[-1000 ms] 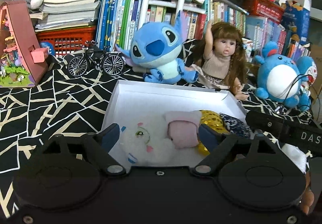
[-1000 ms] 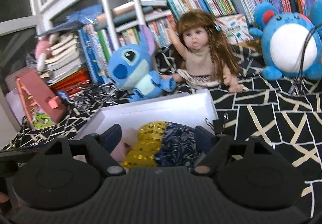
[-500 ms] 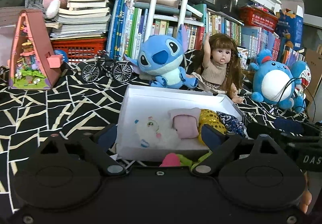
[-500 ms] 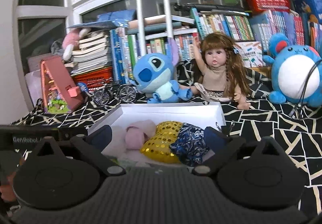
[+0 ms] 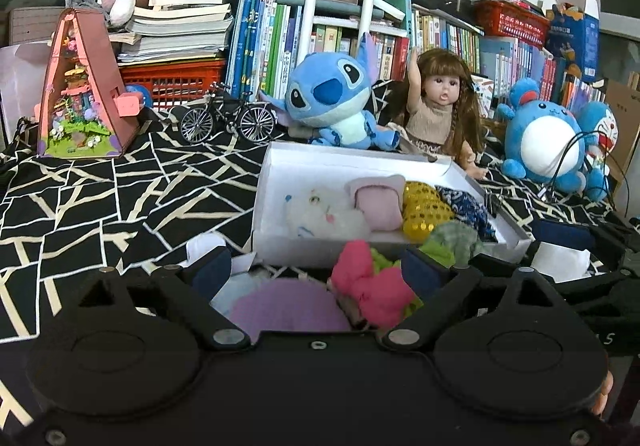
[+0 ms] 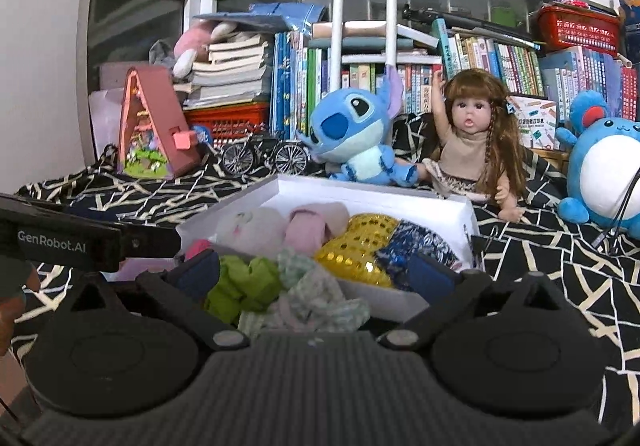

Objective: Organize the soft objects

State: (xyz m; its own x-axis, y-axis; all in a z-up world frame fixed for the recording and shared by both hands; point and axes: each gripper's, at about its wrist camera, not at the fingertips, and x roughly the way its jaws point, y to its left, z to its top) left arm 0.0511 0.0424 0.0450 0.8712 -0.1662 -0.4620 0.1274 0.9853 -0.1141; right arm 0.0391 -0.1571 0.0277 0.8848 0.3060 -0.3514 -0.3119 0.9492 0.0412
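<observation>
Soft toys lie packed in a shallow white box (image 5: 276, 169) on the black cloth with pale cracked lines (image 5: 120, 197): a white plush (image 5: 320, 211) at the left, a pink pouch-like piece (image 5: 378, 199) beside it, then a gold sequined cushion (image 5: 424, 209) and a dark blue patterned one (image 5: 466, 205) toward the right wall. More soft pieces sit outside the box, just in front of its near wall: a bright pink one (image 5: 372, 286), a lime green one (image 6: 244, 284) and a pale checked cloth (image 6: 316, 296), with a lilac rounded piece (image 5: 288, 306) closest to the left camera.

The left gripper (image 5: 318, 272) has its jaws wide apart, and the pink and lilac pieces lie in the gap between its blue pads (image 5: 212, 272) without either pad pressing on them. The right gripper (image 6: 316, 276) also stands wide, its jaws parted over the green piece and checked cloth; the pads do not squeeze them. In the right view the other tool's black body crosses the left edge (a printed brand name shows on it).

Behind the box sit a blue Stitch plush (image 5: 332, 101) and a long-haired doll (image 5: 440, 105) with one arm raised, a round blue plush with a white belly (image 5: 544, 141) off to the right, a miniature bicycle (image 5: 228, 117) and a pink A-frame model house (image 5: 84, 85) to the left, all in front of rows of books (image 5: 272, 41).
</observation>
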